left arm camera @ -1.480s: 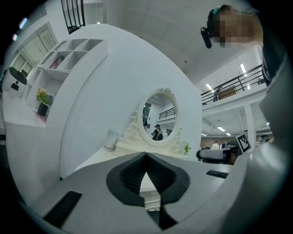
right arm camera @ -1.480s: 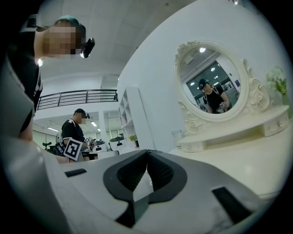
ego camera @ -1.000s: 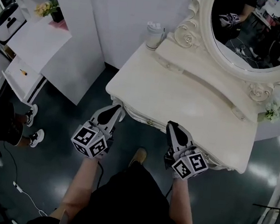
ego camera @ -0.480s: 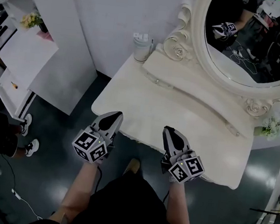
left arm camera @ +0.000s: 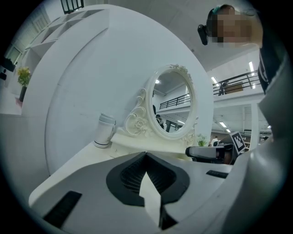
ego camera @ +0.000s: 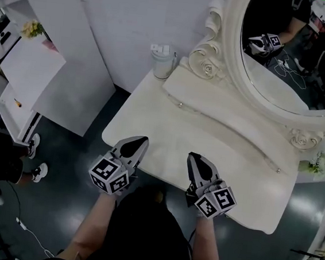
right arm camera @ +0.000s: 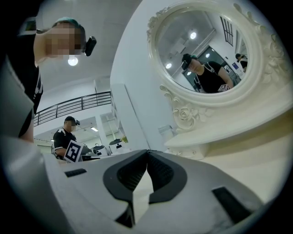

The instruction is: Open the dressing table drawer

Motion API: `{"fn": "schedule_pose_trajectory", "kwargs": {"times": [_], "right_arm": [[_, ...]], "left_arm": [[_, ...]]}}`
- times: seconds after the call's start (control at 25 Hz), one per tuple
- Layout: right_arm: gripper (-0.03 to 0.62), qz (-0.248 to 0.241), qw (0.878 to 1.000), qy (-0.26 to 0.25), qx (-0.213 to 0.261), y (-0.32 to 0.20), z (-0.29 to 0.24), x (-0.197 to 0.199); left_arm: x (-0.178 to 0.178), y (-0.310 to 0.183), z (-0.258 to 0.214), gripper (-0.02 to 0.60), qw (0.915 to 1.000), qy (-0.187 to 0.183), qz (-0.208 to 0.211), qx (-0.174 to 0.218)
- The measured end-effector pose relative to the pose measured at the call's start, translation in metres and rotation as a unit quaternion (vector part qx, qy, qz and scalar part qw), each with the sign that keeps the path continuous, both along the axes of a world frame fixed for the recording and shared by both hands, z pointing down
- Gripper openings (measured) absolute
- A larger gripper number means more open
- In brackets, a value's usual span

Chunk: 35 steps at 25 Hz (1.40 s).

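The cream dressing table (ego camera: 168, 133) stands under an oval mirror (ego camera: 291, 59). Its front drawer face is hidden below the tabletop's near edge in the head view. Two small knobs (ego camera: 180, 105) show on the raised shelf under the mirror. My left gripper (ego camera: 135, 144) hovers over the tabletop's front left edge, jaws shut and empty. My right gripper (ego camera: 197, 159) hovers beside it over the front edge, also shut with nothing held. In the left gripper view the left gripper (left arm camera: 146, 153) points across the tabletop at the mirror (left arm camera: 171, 107). The right gripper (right arm camera: 147, 151) does likewise.
A white tumbler (ego camera: 163, 60) stands at the table's back left corner, and a small plant (ego camera: 318, 162) at the right end. A white cabinet (ego camera: 30, 66) with flowers (ego camera: 32, 28) stands to the left. A person's shoes (ego camera: 34, 171) are on the dark floor.
Both grippers have moved forward from in front of the table's carved front to above its front edge. The drawer front has gone out of sight under the tabletop.
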State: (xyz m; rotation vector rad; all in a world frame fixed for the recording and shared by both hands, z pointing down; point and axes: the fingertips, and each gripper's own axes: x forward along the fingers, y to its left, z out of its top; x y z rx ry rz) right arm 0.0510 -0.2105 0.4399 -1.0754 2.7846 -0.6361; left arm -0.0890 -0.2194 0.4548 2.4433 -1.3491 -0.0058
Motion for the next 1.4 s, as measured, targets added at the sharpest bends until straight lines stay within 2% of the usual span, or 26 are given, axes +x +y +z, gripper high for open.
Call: {"fn": "schedule_pose_trajectory", "kwargs": {"times": [0.24, 0.6, 0.8, 0.88, 1.0, 1.2, 1.4], "right_arm": [[0.006, 0.012, 1.0, -0.01, -0.011, -0.019, 0.007, 0.005], [0.006, 0.027, 0.999, 0.01, -0.024, -0.063, 0.024, 0.013], [0.006, 0.041, 0.998, 0.009, -0.043, -0.088, 0.038, 0.018], [0.006, 0.043, 0.998, 0.007, -0.05, -0.096, 0.044, 0.016], [0.006, 0.043, 0.997, 0.006, -0.058, -0.106, 0.051, 0.012], [0.006, 0.048, 0.996, 0.006, -0.069, -0.119, 0.062, 0.011], [0.006, 0.054, 0.996, 0.008, -0.076, -0.127, 0.069, 0.014]], "left_arm": [[0.016, -0.026, 0.006, 0.012, 0.9997, -0.009, 0.021, -0.01], [0.043, -0.095, 0.025, 0.012, 0.9985, -0.014, 0.051, -0.017], [0.051, -0.126, 0.043, 0.018, 0.9968, -0.03, 0.065, -0.037], [0.053, -0.137, 0.051, 0.075, 0.9959, -0.034, 0.069, -0.047], [0.055, -0.151, 0.062, 0.079, 0.9947, -0.047, 0.07, -0.06], [0.059, -0.169, 0.082, 0.135, 0.9914, -0.072, 0.066, -0.087], [0.062, -0.182, 0.097, 0.138, 0.9877, -0.098, 0.06, -0.107]]}}
